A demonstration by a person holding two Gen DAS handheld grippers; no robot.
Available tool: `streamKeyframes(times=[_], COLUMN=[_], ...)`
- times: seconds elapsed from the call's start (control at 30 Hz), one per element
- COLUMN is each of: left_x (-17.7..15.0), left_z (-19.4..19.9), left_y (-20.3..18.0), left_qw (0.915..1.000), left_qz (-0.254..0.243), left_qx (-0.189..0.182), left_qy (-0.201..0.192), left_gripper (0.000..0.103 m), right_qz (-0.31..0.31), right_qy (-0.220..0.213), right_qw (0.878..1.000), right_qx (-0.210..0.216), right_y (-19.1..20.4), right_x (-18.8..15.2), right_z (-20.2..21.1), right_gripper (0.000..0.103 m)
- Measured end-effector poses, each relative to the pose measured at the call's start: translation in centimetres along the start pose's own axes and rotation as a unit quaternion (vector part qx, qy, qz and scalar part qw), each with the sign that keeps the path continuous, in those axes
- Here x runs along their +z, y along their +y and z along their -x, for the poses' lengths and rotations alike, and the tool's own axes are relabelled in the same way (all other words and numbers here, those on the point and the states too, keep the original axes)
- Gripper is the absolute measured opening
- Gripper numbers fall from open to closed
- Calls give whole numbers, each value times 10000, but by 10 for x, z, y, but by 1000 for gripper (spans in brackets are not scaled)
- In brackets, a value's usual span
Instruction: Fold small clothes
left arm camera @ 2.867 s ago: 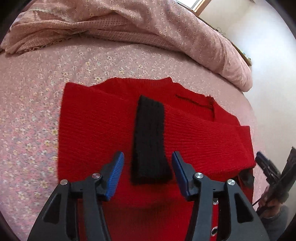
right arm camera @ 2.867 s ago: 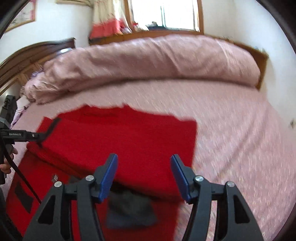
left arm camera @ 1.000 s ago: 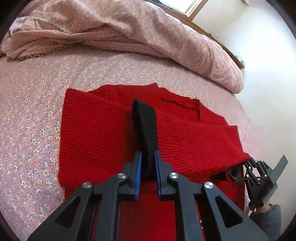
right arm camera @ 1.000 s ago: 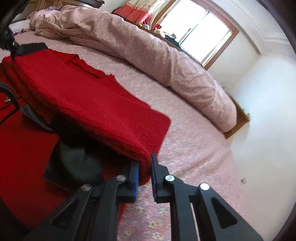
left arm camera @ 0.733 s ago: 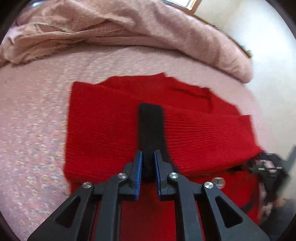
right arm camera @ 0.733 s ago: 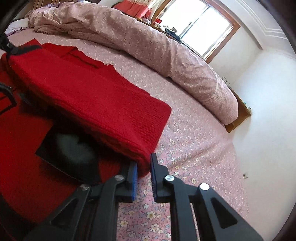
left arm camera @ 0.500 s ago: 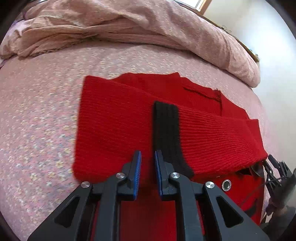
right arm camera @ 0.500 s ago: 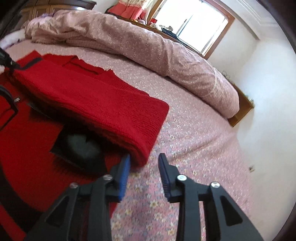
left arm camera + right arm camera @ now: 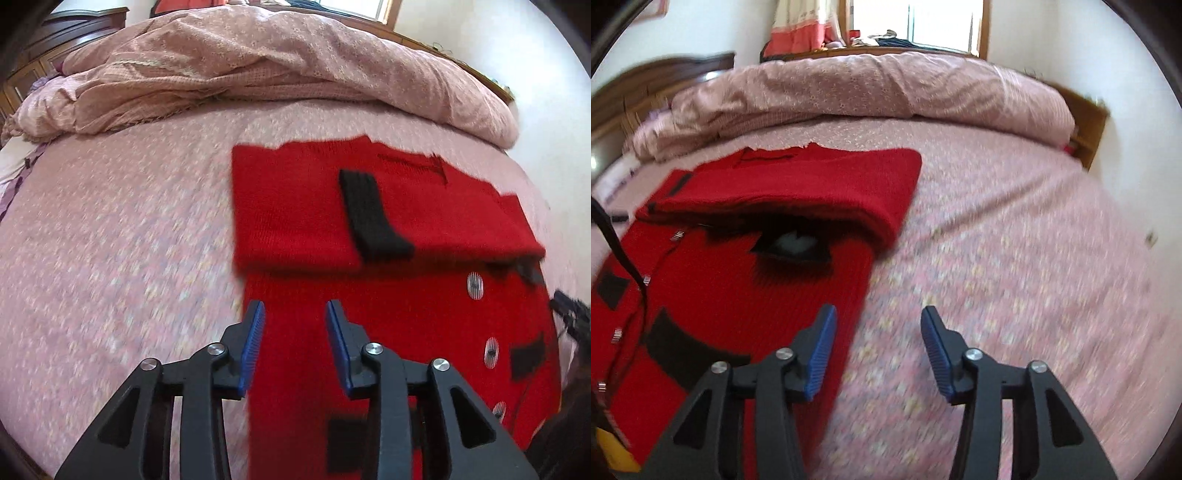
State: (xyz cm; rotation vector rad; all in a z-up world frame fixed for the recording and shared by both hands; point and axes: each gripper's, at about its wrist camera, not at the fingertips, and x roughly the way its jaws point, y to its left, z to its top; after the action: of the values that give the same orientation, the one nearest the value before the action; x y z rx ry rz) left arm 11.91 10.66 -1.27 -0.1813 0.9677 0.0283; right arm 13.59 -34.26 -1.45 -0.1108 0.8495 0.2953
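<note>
Red knit cardigan [image 9: 369,314] is laid flat on the pink bedspread [image 9: 122,258], sleeves folded across the chest, black cuff [image 9: 369,214] on top. Both holds have just been let go: the left gripper [image 9: 293,341] is pulled back, jaws opening, nothing between them; the right gripper [image 9: 877,350] likewise, opening over bare bedspread beside the hem edge. Sleeve fold judged done; body fold is still owed. Quilt [image 9: 868,85] is heaped behind.
</note>
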Motion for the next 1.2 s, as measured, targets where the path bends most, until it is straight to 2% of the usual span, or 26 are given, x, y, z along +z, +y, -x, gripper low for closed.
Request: streamKeyframes(times=[0.07, 0.17, 0.27, 0.37, 0.5, 0.57, 0.7, 0.8, 0.87, 0.93, 0.97, 1.03, 1.1, 1.2], left_x=[-23, -51, -76, -101, -125, -135, -144, -151, -156, -155, -153, -149, -144, -143], left_z=[9, 20, 26, 34, 48, 52, 58, 60, 62, 60, 58, 52, 45, 43], left_y=[7, 16, 24, 30, 27, 26, 29, 33, 36, 39, 41, 46, 50, 52], left_qw=[10000, 9996, 9984, 9969, 9968, 9958, 9912, 9839, 9779, 9727, 9688, 9606, 9506, 9439], left_qz=[-21, 128, 334, 604, 627, 645, 849, 1036, 1177, 1310, 1395, 1589, 1830, 1968], left_qx=[-8, -64, 11, -260, -491, -647, -1017, -1454, -1728, -1915, -2046, -2279, -2506, -2653], left_qy=[58, 245, 453, 423, 106, -6, -77, -52, -51, -51, -65, -80, -85, -28], left_gripper=[33, 36, 42, 49, 57, 60, 61, 61, 62, 64, 65, 66, 66, 66], right_qz=[-296, -941, -1610, -1983, -1840, -1740, -1842, -2161, -2647, -3055, -3150, -3129, -3060, -2997], right_qy=[39, 182, 219, 383, 651, 663, 632, 241, -112, -231, -230, -303, -346, -280], right_qw=[9993, 9920, 9758, 9586, 9601, 9616, 9560, 9381, 9122, 8916, 8867, 8849, 8889, 8896], right_qx=[223, 817, 1467, 2009, 2004, 2017, 2192, 2696, 3124, 3334, 3377, 3436, 3391, 3434], right_y=[-6, -17, -22, -14, 11, 20, 22, 8, -6, -16, -17, -15, -12, -6], right_x=[-10, -27, -45, -63, -85, -90, -104, -126, -146, -151, -149, -146, -145, -141], right_z=[5, 11, 20, 25, 35, 41, 49, 51, 50, 45, 41, 38, 36, 34], right_gripper=[52, 53, 53, 53, 54, 54, 55, 55, 55, 55, 55, 55, 52, 51])
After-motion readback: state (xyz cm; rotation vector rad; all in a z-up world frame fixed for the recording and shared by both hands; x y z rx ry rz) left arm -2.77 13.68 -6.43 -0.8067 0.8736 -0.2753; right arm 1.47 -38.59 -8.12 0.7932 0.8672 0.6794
